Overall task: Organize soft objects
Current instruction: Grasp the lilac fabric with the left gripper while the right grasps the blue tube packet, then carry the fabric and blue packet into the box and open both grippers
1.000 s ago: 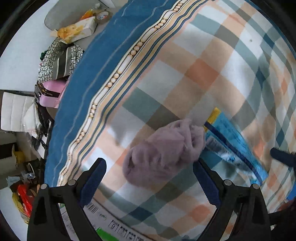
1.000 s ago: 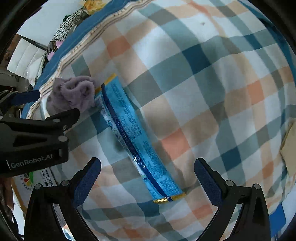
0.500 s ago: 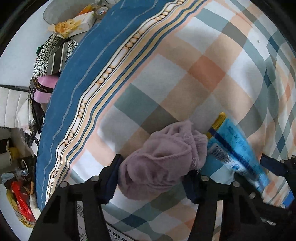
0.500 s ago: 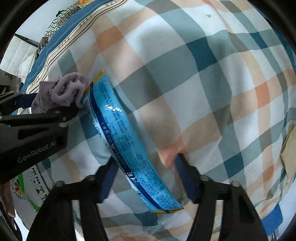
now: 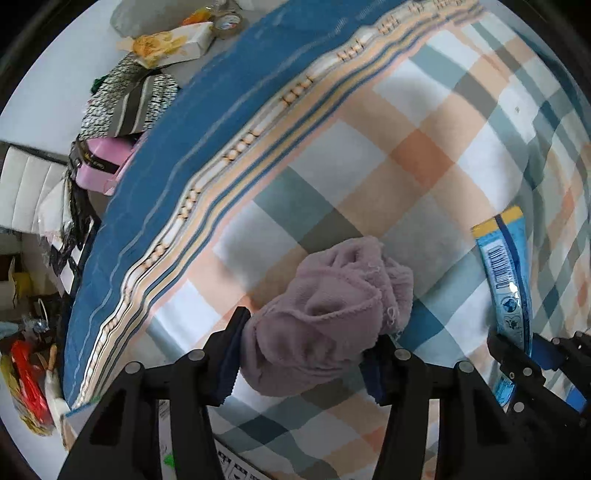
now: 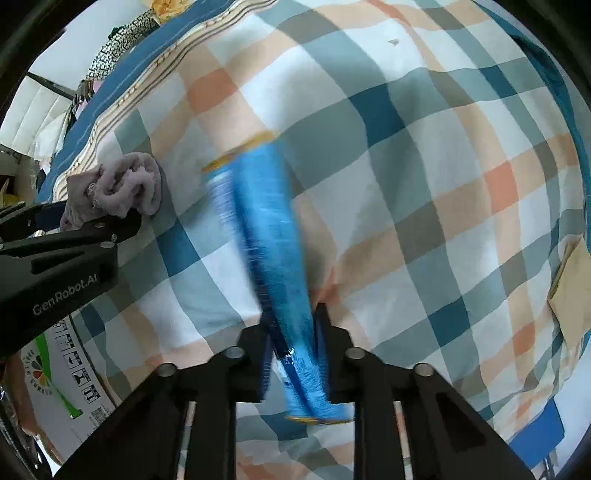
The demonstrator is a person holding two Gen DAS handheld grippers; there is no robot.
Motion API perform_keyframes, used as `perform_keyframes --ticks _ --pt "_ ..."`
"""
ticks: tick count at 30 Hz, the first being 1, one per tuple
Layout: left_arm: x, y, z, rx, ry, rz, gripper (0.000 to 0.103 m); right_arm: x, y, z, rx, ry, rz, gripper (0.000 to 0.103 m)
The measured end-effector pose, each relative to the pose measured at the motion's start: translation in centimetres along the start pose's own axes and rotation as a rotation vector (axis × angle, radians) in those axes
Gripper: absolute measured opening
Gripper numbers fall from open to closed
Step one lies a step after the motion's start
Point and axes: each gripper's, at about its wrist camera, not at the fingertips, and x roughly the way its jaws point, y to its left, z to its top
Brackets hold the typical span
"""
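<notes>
Our left gripper (image 5: 303, 354) is closing on the mauve cloth (image 5: 328, 314) bunched on the checked bedspread (image 5: 424, 147), while our right gripper (image 6: 293, 350) pinches the blue packet (image 6: 273, 236) nearby. We should lift both straight up, watching that no bedspread is caught.

Bed covered by plaid sheet (image 5: 406, 155) in orange, teal, grey, white checks; blue border band (image 5: 207, 122) with beaded cream stripes along its edge. White floor (image 5: 55, 81) beyond the bed. Clutter there: black-and-white patterned bag (image 5: 129, 99), pink box (image 5: 101, 168), yellow-printed carton (image 5: 170, 44), tape roll (image 5: 231, 22). White padded chair (image 5: 26, 188) at left. Printed cardboard box (image 6: 62, 384) by the bed edge. Soft daylight, faint shadows.
</notes>
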Motion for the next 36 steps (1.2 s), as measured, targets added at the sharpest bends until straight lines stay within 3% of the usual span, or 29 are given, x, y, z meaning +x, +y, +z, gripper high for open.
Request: perform_keyframes --ticks 6,11,19,20,22,28,36 --pt "-4.5 1.9 -2.4 -0.142 -0.073 -0.110 0.051 -3.5 0.1 -1.6 -0.002 -0.037 0.042 0.017" --pt "-9.6 4.5 -6.4 -0.248 -0.157 -0.179 0.051 -8.0 1.5 -3.4 -0.028 -0.069 0.117 0.016" --pt "-16.7 10.6 -16.6 -0.437 -0.293 -0.218 0.051 -15.8 7.1 -7.7 -0.170 -0.151 0.208 0.016" --pt "-17.0 11.2 -17.6 -0.459 -0.299 -0.223 0.051 -17.4 6.5 -7.9 -0.188 -0.158 0.222 0.016" --pt "-17.8 13.1 -20.7 -0.511 -0.314 -0.228 0.051 -18.8 9.8 -9.4 -0.242 -0.172 0.244 0.016" --pt "-17.6 18.5 -28.7 -0.641 -0.317 -0.190 0.051 -21.3 17.7 -13.7 -0.384 -0.184 0.300 0.016" --pt "-13.0 24.1 -36.4 -0.795 -0.236 -0.171 0.051 -18.7 28.4 -18.5 -0.504 -0.115 0.309 0.016"
